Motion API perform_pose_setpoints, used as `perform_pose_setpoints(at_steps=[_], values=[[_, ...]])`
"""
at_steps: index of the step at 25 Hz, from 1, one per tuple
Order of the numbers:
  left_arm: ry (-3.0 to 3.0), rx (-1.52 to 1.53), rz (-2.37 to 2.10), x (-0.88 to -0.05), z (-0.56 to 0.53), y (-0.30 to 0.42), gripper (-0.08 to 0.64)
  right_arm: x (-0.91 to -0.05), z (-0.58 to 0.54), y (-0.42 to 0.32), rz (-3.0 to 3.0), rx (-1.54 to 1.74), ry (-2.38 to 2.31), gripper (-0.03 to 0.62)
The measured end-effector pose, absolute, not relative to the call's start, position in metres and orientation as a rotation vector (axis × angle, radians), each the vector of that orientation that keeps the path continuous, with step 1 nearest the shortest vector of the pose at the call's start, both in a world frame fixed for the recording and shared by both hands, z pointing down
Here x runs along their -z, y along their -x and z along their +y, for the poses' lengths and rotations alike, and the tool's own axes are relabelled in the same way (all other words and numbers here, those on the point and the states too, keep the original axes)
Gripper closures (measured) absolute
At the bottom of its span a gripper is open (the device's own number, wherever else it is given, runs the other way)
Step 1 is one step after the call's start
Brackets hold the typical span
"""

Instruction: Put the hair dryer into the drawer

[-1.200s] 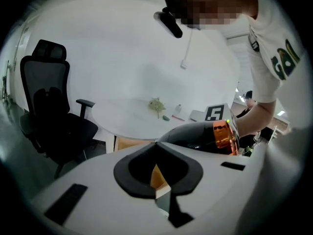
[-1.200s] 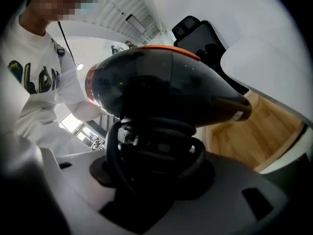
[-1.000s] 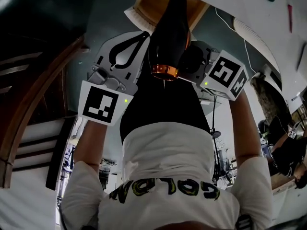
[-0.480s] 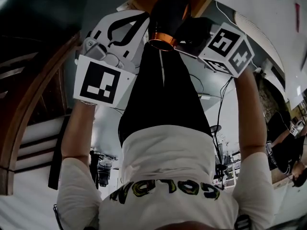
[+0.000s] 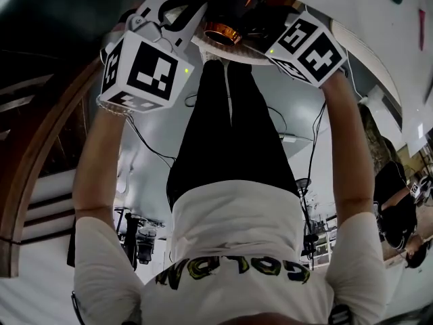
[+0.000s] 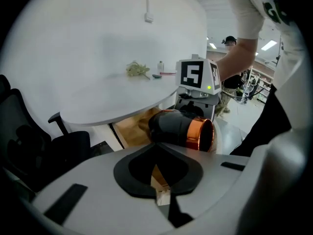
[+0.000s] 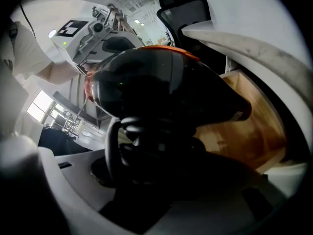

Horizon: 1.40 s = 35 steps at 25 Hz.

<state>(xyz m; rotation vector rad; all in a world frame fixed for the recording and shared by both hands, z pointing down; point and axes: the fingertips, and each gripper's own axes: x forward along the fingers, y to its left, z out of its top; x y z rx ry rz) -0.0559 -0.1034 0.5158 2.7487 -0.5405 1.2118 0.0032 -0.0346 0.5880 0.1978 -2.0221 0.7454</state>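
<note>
While my right gripper (image 7: 156,151) is pinching the hair dryer (image 7: 161,87) low down, at what looks like its handle with a coil of cord around it, the black body lies across the jaws just past their tips. Its narrow end points on into the open wooden drawer (image 7: 244,131) straight ahead and a little below. To do this step well, I judge I should hold that pinch firm, carry the narrow end in first, and stay under the edge of the white table top (image 6: 112,58) that overhangs the drawer above my jaws. I would spread them only once the body rests on the wood floor. The cord needs to go in with it, or the drawer may catch on it. My left gripper (image 6: 157,151) is pressed together on nothing. The dryer's copper ring (image 6: 198,133) sits just beyond its tips, apart from them, and I think this gripper is best kept to that side, out of the dryer's path. I can read no brand on the dryer. The marker cube (image 6: 193,75) on my right gripper bears only black-and-white square patterns. The white shirt (image 5: 237,229) carries yellow-outlined letters, upside down from the head view, that seem to begin "GOLD"; the rest I cannot make out.
</note>
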Motion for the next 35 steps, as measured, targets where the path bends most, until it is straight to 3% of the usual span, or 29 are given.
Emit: perform_pose_setpoints(at_steps=[18, 35], values=[[-2.674, -1.44, -0.411, -0.593, -0.132, 0.061, 0.549, -0.659, -0.075, -0.014, -1.788, -0.56, -0.302, 0.337], [-2.652, -1.467, -0.388, -0.604, -0.129, 0.07, 0.551, -0.693, -0.079, -0.018, -1.48, -0.39, -0.29, 0.332]])
